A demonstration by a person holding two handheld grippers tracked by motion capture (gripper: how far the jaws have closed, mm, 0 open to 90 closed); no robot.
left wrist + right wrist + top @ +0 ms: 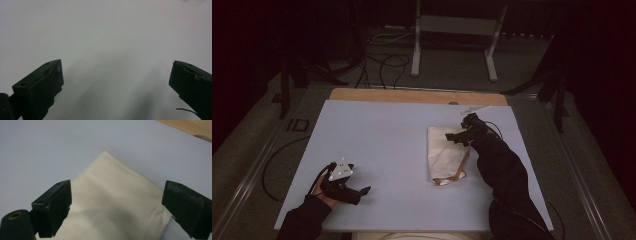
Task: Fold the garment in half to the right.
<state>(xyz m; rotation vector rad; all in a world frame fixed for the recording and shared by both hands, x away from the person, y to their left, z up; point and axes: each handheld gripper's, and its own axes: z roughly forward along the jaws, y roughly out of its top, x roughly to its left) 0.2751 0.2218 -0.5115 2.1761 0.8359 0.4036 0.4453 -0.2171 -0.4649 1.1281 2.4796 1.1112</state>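
A folded cream cloth (pixel 443 152) lies on the right half of the pale blue mat (pixel 382 140), with a brown strap (pixel 458 171) at its near end. My right gripper (pixel 451 137) hovers over the cloth's far right corner. In the right gripper view its jaws stand wide apart above the cloth (pixel 112 195), and the gripper (pixel 116 203) is open with nothing between the pads. My left gripper (pixel 363 190) rests low at the near left of the mat, a grey three-cornered plate (pixel 341 170) on top. In the left gripper view it (pixel 116 80) is open over the bare mat (pixel 107 37).
The table's wooden far edge (pixel 412 95) shows past the mat, also in the right gripper view (pixel 190 126). A thin white stick (pixel 475 109) lies near the far right corner. On the floor beyond are a metal stand (pixel 452 45) and dark cables (pixel 382 65).
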